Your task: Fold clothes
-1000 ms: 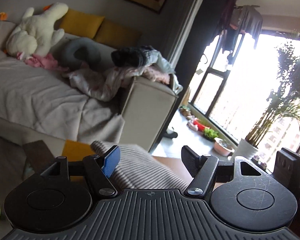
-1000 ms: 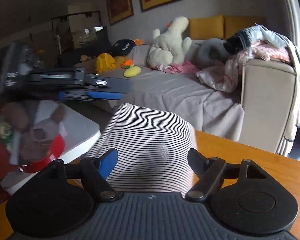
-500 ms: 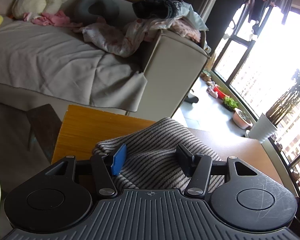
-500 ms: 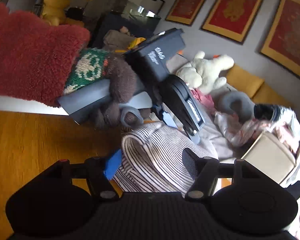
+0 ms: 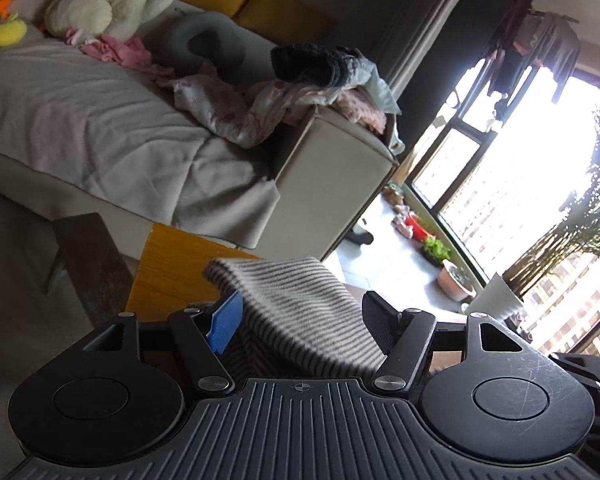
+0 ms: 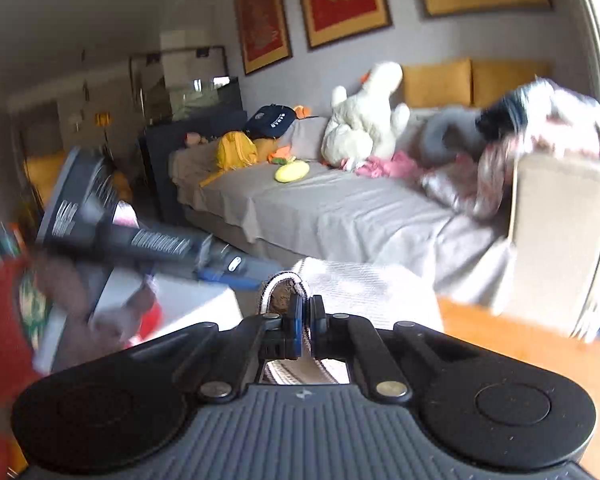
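— Where is the striped garment (image 5: 300,312) seen?
— Over the wooden table (image 5: 168,268), between the spread fingers of the left gripper (image 5: 300,320).
— And the right gripper (image 6: 305,320)?
— Clamped on its folded edge.

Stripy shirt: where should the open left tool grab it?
The striped shirt drapes between the left tool and its spread fingers. Best guess: pinch the folded edge at its near left corner, coming straight forward over the wooden table, matching the right tool clamped on a rolled edge.
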Demonstrator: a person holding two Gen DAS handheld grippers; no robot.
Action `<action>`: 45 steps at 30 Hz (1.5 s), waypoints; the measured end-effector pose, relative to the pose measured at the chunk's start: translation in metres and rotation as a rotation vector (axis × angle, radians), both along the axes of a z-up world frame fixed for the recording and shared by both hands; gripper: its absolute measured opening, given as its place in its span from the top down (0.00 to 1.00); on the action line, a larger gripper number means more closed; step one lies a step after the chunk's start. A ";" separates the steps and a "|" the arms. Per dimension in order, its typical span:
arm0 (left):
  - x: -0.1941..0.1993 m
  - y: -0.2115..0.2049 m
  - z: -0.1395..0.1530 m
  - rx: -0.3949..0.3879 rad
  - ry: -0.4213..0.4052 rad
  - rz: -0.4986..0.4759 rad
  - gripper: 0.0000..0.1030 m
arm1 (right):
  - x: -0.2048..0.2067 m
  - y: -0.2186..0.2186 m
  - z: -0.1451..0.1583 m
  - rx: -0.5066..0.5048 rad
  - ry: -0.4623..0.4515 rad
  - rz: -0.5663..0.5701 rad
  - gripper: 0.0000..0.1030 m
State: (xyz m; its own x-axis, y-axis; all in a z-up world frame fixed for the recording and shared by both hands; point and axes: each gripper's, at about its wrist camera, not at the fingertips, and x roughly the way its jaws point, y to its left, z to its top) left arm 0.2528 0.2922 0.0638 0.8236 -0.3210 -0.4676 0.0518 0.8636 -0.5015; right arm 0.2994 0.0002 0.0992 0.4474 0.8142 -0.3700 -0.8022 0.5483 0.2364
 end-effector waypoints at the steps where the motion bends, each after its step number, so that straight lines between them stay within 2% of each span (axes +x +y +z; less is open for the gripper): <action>1: -0.014 0.000 0.000 0.001 -0.002 -0.008 0.41 | 0.006 -0.002 -0.002 0.038 0.044 0.006 0.97; 2: -0.024 -0.003 -0.002 0.001 0.001 -0.027 0.49 | 0.012 -0.004 -0.002 0.072 0.078 0.013 0.97; 4: -0.036 -0.012 -0.012 -0.003 0.019 -0.087 0.55 | 0.018 -0.005 0.002 0.134 0.122 0.032 0.97; 6: -0.042 -0.029 -0.023 0.032 0.034 -0.149 0.55 | 0.019 0.001 0.005 0.158 0.170 0.086 0.97; 8: -0.041 -0.044 -0.031 0.097 0.032 -0.168 0.54 | 0.020 0.010 0.005 0.171 0.229 0.156 1.00; 9: -0.039 -0.048 -0.033 0.105 0.027 -0.176 0.52 | 0.021 0.016 0.004 0.167 0.254 0.185 1.00; 10: -0.038 -0.051 -0.035 0.097 0.019 -0.188 0.52 | 0.020 0.025 0.001 0.122 0.254 0.185 1.00; 12: -0.037 -0.057 -0.037 0.073 0.004 -0.234 0.52 | 0.014 0.037 -0.003 0.039 0.198 0.146 0.99; 13: -0.038 -0.060 -0.037 0.079 -0.002 -0.252 0.51 | 0.013 0.034 -0.002 0.043 0.184 0.142 0.99; 14: -0.040 -0.065 -0.037 0.105 -0.006 -0.262 0.51 | 0.011 0.031 0.000 0.043 0.159 0.133 0.99; 15: -0.042 -0.069 -0.036 0.134 -0.010 -0.267 0.50 | 0.005 0.025 0.005 0.029 0.086 0.105 0.97; 17: -0.049 -0.067 -0.033 0.160 -0.010 -0.262 0.43 | -0.011 0.016 0.010 -0.051 -0.100 0.044 0.83; 18: -0.052 -0.062 -0.033 0.153 -0.004 -0.253 0.42 | -0.019 0.012 0.008 -0.109 -0.185 0.017 0.60; 19: -0.054 -0.056 -0.033 0.140 0.004 -0.239 0.42 | -0.025 0.007 0.002 -0.155 -0.231 0.007 0.46; 22: -0.054 -0.042 -0.035 0.072 0.027 -0.196 0.45 | -0.038 -0.001 -0.020 -0.239 -0.228 0.036 0.45; 24: -0.052 -0.036 -0.037 0.011 0.038 -0.178 0.46 | -0.050 0.004 -0.036 -0.307 -0.288 0.029 0.44; 26: -0.050 -0.037 -0.039 -0.007 0.044 -0.175 0.53 | -0.058 0.012 -0.049 -0.383 -0.379 0.011 0.47; 27: -0.049 -0.038 -0.040 -0.008 0.045 -0.176 0.53 | -0.058 0.016 -0.051 -0.402 -0.400 0.006 0.75; 28: -0.048 -0.040 -0.041 -0.010 0.047 -0.177 0.54 | -0.051 0.016 -0.046 -0.376 -0.352 0.006 0.92; 30: -0.045 -0.044 -0.042 -0.012 0.050 -0.180 0.56 | -0.037 0.009 -0.022 -0.223 -0.217 0.006 0.93; 32: -0.043 -0.047 -0.044 -0.014 0.054 -0.182 0.56 | -0.028 0.004 -0.001 -0.085 -0.122 0.034 0.93; 35: -0.036 -0.051 -0.048 0.003 0.067 -0.177 0.56 | -0.008 0.009 0.002 0.042 0.095 0.112 0.93; 37: -0.028 -0.054 -0.052 0.017 0.066 -0.172 0.55 | 0.005 0.022 -0.019 0.019 0.200 0.127 0.92; 39: -0.027 -0.054 -0.054 0.020 0.059 -0.164 0.54 | 0.013 0.028 -0.042 -0.003 0.257 0.104 0.92; 41: -0.028 -0.054 -0.054 0.044 0.059 -0.159 0.55 | 0.024 0.023 -0.058 0.044 0.329 0.093 0.92; 42: -0.031 -0.057 -0.055 0.080 0.063 -0.157 0.54 | 0.029 0.022 -0.063 0.064 0.360 0.089 0.92; 43: -0.033 -0.058 -0.055 0.106 0.068 -0.154 0.50 | 0.029 0.021 -0.065 0.068 0.360 0.087 0.93; 45: -0.037 -0.056 -0.056 0.098 0.086 -0.151 0.48 | 0.026 0.022 -0.066 0.046 0.324 0.094 0.93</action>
State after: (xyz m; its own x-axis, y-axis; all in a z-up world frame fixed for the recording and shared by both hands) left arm 0.2157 0.2363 0.0074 0.7254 -0.3877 -0.5688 0.1455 0.8940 -0.4238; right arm 0.3252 0.0225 0.0329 0.2352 0.8652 -0.4428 -0.7276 0.4587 0.5100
